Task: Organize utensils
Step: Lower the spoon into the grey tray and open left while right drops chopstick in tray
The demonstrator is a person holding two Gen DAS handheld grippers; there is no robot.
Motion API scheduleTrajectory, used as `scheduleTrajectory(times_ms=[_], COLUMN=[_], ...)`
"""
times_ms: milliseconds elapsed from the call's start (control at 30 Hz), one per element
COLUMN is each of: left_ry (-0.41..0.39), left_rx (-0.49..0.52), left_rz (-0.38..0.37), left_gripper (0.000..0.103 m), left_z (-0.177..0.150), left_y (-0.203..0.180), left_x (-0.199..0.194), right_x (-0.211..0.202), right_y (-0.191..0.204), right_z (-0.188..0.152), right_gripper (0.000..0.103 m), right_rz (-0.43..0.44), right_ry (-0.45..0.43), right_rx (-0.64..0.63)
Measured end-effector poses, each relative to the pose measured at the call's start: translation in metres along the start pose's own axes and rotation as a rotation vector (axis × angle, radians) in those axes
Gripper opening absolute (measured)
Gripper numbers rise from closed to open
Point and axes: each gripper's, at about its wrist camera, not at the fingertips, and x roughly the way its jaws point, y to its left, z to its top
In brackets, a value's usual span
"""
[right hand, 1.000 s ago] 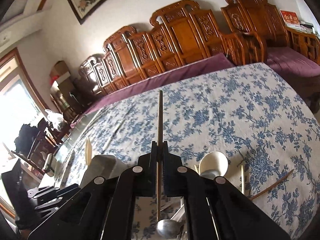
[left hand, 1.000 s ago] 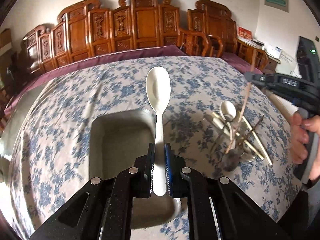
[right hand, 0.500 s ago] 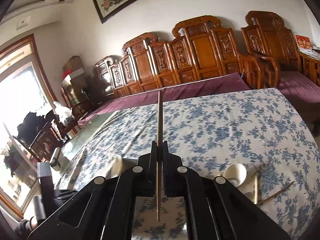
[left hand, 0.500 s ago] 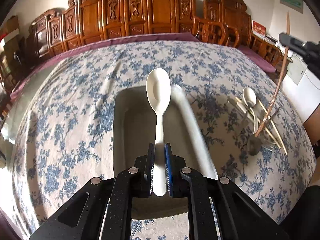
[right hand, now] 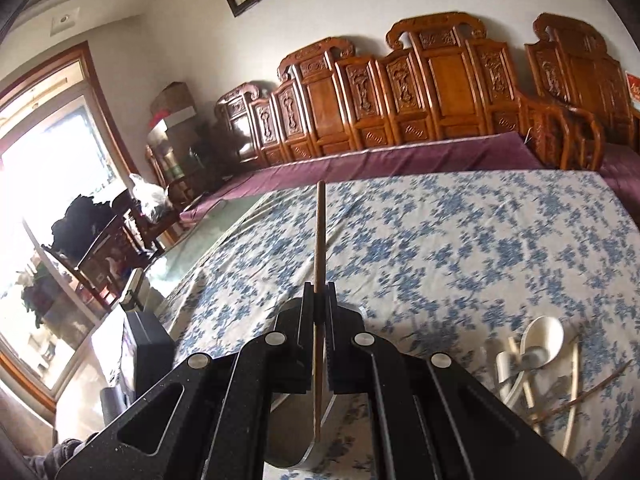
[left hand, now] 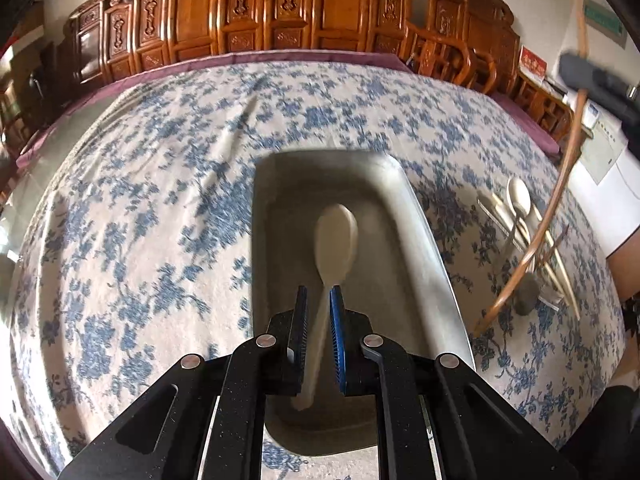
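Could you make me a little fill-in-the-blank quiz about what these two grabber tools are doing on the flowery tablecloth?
1. The white spoon between the left gripper fingers lies over the grey ____.
2. The right gripper is shut on a thin wooden ____.
3. The pile of loose utensils lies on the ____ side of the tray in the left view.
4. The tablecloth has flowers coloured ____.

Missing words: tray; stick; right; blue

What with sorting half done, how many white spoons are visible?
2. One white spoon is in the grey tray between the left gripper's fingers; the other lies in the utensil pile beside it. The pile may hide more.
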Motion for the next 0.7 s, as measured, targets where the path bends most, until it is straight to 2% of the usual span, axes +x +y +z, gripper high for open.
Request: scheduleTrajectory(times_ms=[233, 367, 533, 700], left_ry=[-0.042, -0.054, -0.064, -0.067], left_rx=[-0.033, -0.048, -0.058, -0.058], left_rz=[0.018, 0.027, 0.030, 0.034], left_gripper=[0.010, 0.010, 0.010, 0.010], left_z=[0.010, 0.013, 0.015, 0.016], left_y=[0.021, 0.030, 0.037, 0.037], left_x=[-0.013, -0.017, -0.021, -0.022], right_x=[0.039, 0.067, 0.090, 0.104], right_y=[0.016, 0.018, 0.021, 0.019], right_z=[-0.012, -0.025, -0.039, -0.043], right_gripper=[0.006, 0.006, 0.006, 0.007], right_rz=[0.030, 0.034, 0.012, -0.025], right_ry=[0.081, 0.158, 0.231, 0.250], right_rx=[-0.006, 0.001, -0.019, -0.044])
